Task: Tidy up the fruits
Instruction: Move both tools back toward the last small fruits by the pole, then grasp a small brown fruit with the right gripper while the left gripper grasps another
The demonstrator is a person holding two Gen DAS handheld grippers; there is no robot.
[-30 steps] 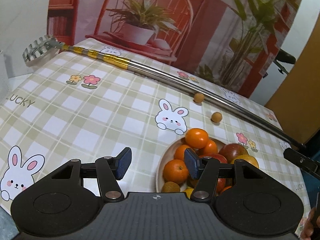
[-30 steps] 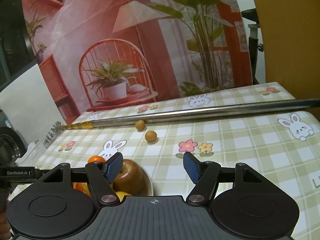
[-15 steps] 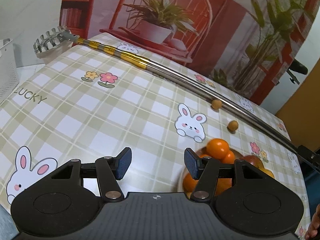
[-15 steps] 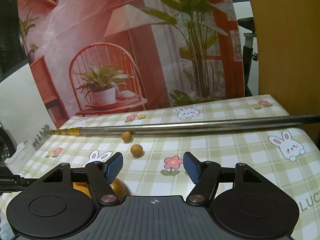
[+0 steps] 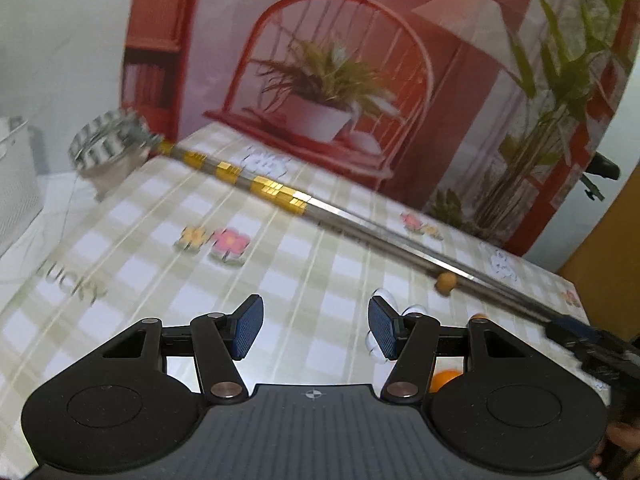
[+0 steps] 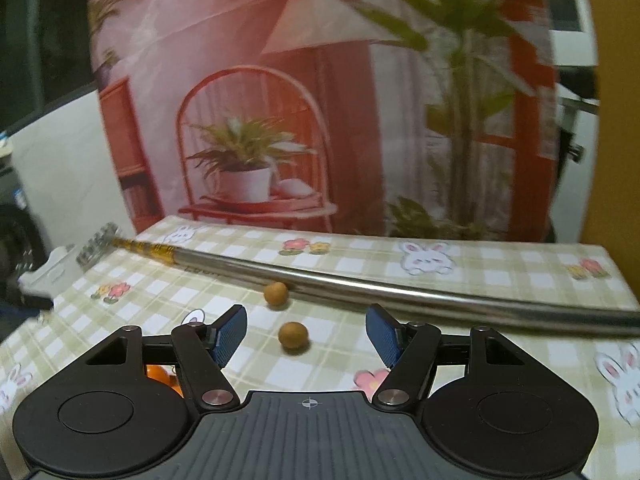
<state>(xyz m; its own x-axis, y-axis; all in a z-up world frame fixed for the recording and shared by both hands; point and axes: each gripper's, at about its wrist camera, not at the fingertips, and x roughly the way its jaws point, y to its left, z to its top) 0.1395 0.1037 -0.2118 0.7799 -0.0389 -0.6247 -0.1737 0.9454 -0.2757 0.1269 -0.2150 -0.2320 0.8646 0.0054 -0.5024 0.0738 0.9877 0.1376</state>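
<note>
Lying beside the metal pole, 2 small brown fruits.

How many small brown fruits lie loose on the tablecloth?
2. One fruit touches the metal pole; the other fruit lies nearer, ahead of the open right tongs. More may be hidden.
</note>
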